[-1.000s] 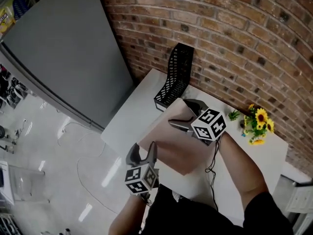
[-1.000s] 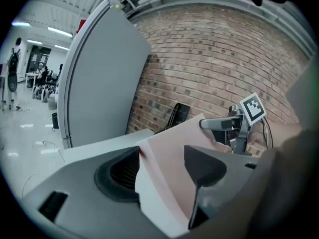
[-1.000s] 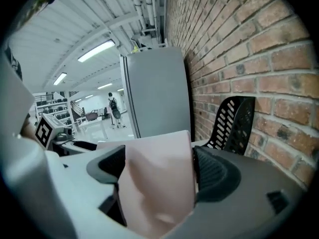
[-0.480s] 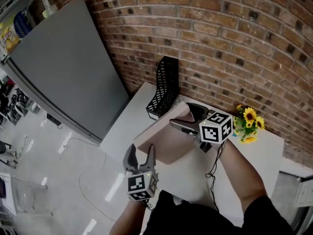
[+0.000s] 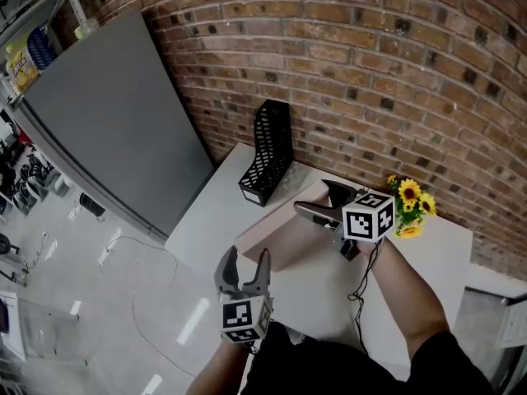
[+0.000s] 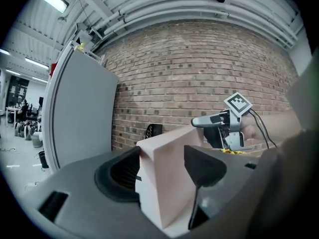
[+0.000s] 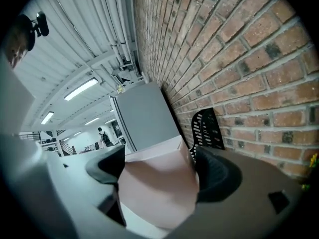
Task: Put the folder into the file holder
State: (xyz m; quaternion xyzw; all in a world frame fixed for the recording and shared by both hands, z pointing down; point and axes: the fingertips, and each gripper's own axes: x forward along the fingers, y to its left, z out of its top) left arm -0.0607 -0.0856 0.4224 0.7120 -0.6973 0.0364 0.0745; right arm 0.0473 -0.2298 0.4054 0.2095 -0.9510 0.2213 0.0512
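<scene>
Step in hand, as I am reading it: carrying the folder (image 5: 284,235) toward the black mesh file holder (image 5: 270,151); insertion not yet begun. The folder is sitting over the white table (image 5: 216,208) on the near side of the file holder, close to its open front but apart from it, tilted with the end by the right gripper (image 5: 314,197) raised. Right gripper view: the fingers (image 7: 217,176) are pressing on the pink folder from both sides, the panel filling the whole gap between them, so this gripper is doing the carrying; the file holder is showing just beyond the folder's far edge. The left gripper (image 5: 244,262) is hovering at the folder's corner farthest from the file holder. Left gripper view: its fingers (image 6: 207,166) are spread wide, the corner is lying in the gap and against one of them, and nothing is clamped. Whether that corner is resting on the table I cannot tell. Next move, as a judgement: the folder needs standing on edge and lining up with the file holder's slot before sliding in; the free left gripper could be steadying the trailing corner.
</scene>
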